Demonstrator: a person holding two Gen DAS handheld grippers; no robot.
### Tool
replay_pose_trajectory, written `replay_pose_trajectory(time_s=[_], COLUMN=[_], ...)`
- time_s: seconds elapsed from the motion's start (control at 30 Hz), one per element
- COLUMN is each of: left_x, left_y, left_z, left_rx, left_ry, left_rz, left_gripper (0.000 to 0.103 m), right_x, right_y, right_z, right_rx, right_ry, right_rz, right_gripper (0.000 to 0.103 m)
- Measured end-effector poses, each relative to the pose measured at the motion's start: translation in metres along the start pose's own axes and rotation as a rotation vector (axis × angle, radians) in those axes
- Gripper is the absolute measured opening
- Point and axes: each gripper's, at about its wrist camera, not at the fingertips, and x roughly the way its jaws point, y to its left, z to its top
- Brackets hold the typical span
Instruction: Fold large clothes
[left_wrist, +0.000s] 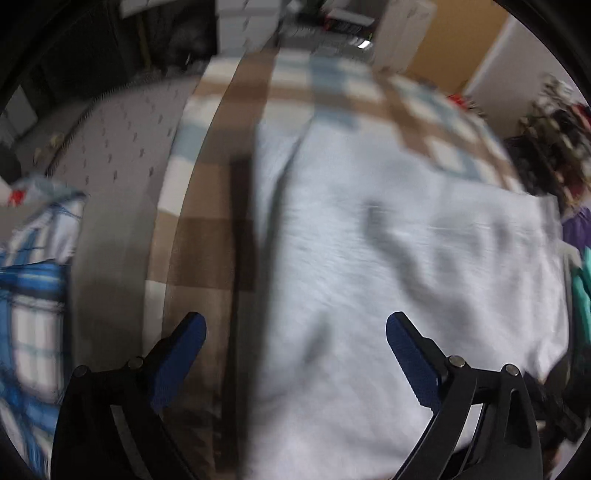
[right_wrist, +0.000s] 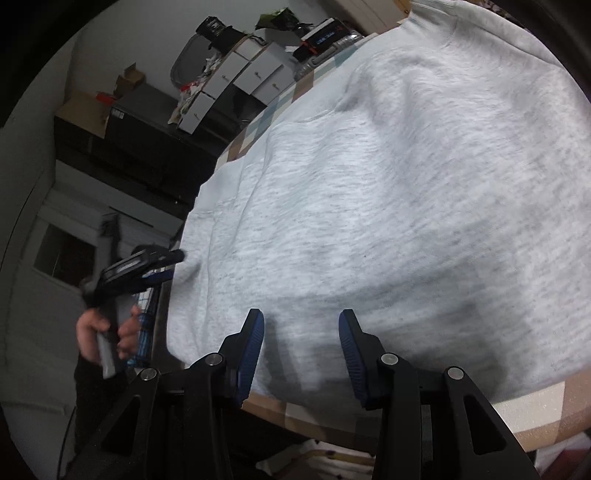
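Observation:
A large pale grey sweatshirt (right_wrist: 388, 206) lies spread flat on a cover checked in brown, white and light blue (left_wrist: 207, 206). In the blurred left wrist view the sweatshirt (left_wrist: 388, 258) fills the middle and right. My left gripper (left_wrist: 295, 334) hangs above its edge, blue pads wide apart, nothing between them. The right wrist view also shows this left gripper (right_wrist: 147, 266), in a person's hand (right_wrist: 110, 332) at the sweatshirt's left edge. My right gripper (right_wrist: 301, 332) hovers over the near hem, jaws partly apart, with no cloth pinched.
A blue plaid cloth (left_wrist: 33, 295) lies at the left beside a grey dotted surface (left_wrist: 122, 140). Purple and teal fabrics (left_wrist: 578, 258) sit at the right edge. White drawers (right_wrist: 240, 77) and a dark cabinet (right_wrist: 122, 129) stand beyond the cover's far side.

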Motion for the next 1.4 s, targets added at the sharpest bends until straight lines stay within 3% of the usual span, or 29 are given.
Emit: replay_pose_trajectory(time_s=[0.07, 0.17, 0.27, 0.33, 0.4, 0.5, 0.6, 0.67, 0.7, 0.73, 0.8, 0.87, 0.93, 1.0, 1.1, 1.23, 1.33, 1.4], left_x=[-0.019, -0.031, -0.007, 0.024, 0.039, 0.043, 0.036, 0.016, 0.005, -0.001, 0.0, 0.01, 0.032, 0.028, 0.029, 0.034, 0.031, 0.036], left_y=[-0.019, -0.065, -0.091, -0.103, -0.097, -0.082, -0.079, -0.081, -0.084, -0.09, -0.105, -0.12, -0.133, -0.12, -0.121, -0.12, -0.119, -0.121], left_z=[-0.014, -0.045, -0.062, -0.072, -0.074, -0.068, -0.062, -0.053, -0.044, -0.04, -0.034, -0.03, -0.031, -0.049, -0.048, -0.046, -0.045, -0.046], left_rx=[0.068, 0.22, 0.334, 0.395, 0.362, 0.299, 0.3, 0.259, 0.242, 0.235, 0.25, 0.283, 0.309, 0.301, 0.326, 0.329, 0.33, 0.33], left_ry=[-0.034, -0.075, -0.019, 0.012, -0.007, 0.0, 0.019, -0.021, -0.051, -0.069, -0.088, -0.094, -0.046, -0.009, -0.016, -0.005, 0.002, 0.009], left_rz=[-0.041, -0.088, -0.053, 0.026, 0.012, -0.066, -0.063, -0.113, -0.183, -0.238, -0.25, -0.228, -0.22, -0.222, -0.225, -0.229, -0.228, -0.229], left_gripper=[0.096, 0.096, 0.096, 0.097, 0.101, 0.102, 0.102, 0.101, 0.101, 0.101, 0.101, 0.101, 0.101, 0.102, 0.102, 0.102, 0.102, 0.102], right_x=[-0.013, -0.031, -0.017, 0.005, 0.014, 0.007, -0.029, -0.062, -0.073, -0.087, -0.107, -0.114, -0.111, -0.102, -0.086, -0.079, -0.068, -0.056], right_y=[0.006, 0.02, 0.026, 0.02, 0.017, 0.01, -0.007, -0.026, -0.034, -0.045, -0.059, -0.069, -0.074, -0.081, -0.093, -0.092, -0.082, -0.077], right_z=[-0.001, -0.006, -0.011, -0.013, -0.011, -0.009, -0.015, -0.029, -0.034, -0.042, -0.05, -0.054, -0.053, -0.049, -0.04, -0.037, -0.034, -0.031], right_rx=[-0.033, -0.091, -0.126, -0.121, -0.126, -0.055, 0.068, 0.155, 0.196, 0.259, 0.363, 0.43, 0.456, 0.465, 0.504, 0.536, 0.556, 0.558], right_ry=[-0.067, -0.16, -0.109, -0.02, -0.001, -0.008, -0.111, -0.201, -0.225, -0.256, -0.281, -0.284, -0.254, -0.238, -0.183, -0.178, -0.162, -0.144], right_rz=[-0.047, -0.033, -0.105, -0.205, -0.234, -0.184, -0.082, -0.05, -0.042, -0.052, -0.099, -0.054, -0.083, -0.119, -0.149, -0.141, -0.073, -0.088], right_gripper=[0.044, 0.044, 0.039, 0.024, 0.022, 0.021, 0.029, 0.044, 0.064, 0.073, 0.073, 0.075, 0.083, 0.083, 0.083, 0.083, 0.084, 0.084])
